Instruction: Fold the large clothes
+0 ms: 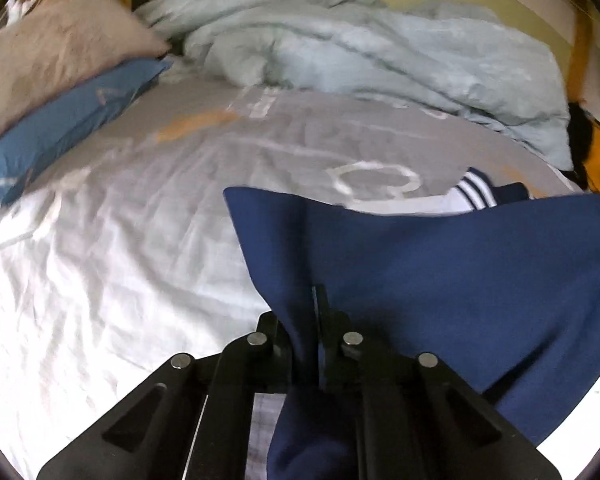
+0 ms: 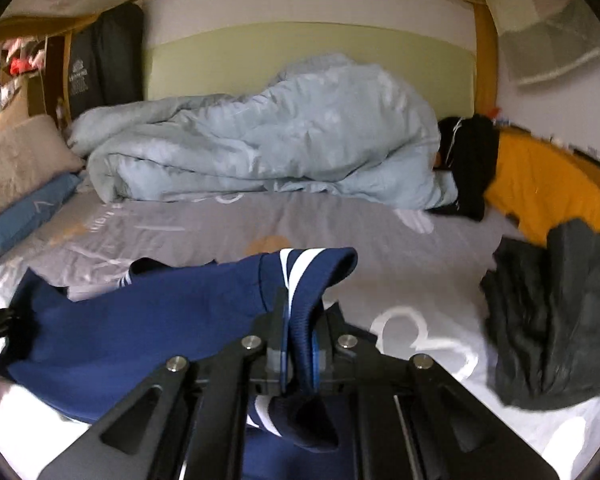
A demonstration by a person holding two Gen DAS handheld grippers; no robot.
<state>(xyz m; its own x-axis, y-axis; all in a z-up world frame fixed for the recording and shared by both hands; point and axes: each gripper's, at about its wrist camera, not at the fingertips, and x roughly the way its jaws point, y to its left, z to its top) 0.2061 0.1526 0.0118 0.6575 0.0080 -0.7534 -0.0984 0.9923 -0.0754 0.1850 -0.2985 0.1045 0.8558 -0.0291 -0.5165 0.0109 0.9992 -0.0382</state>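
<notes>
Both claws pinch the blue top: left claw on plain cloth, right claw on the striped cuff. Lift evenly, keep it flat over the bed.

We are in a bedroom at home. Beyond the jaws lies a bed with a rumpled duvet; pillows sit to their left.
</notes>
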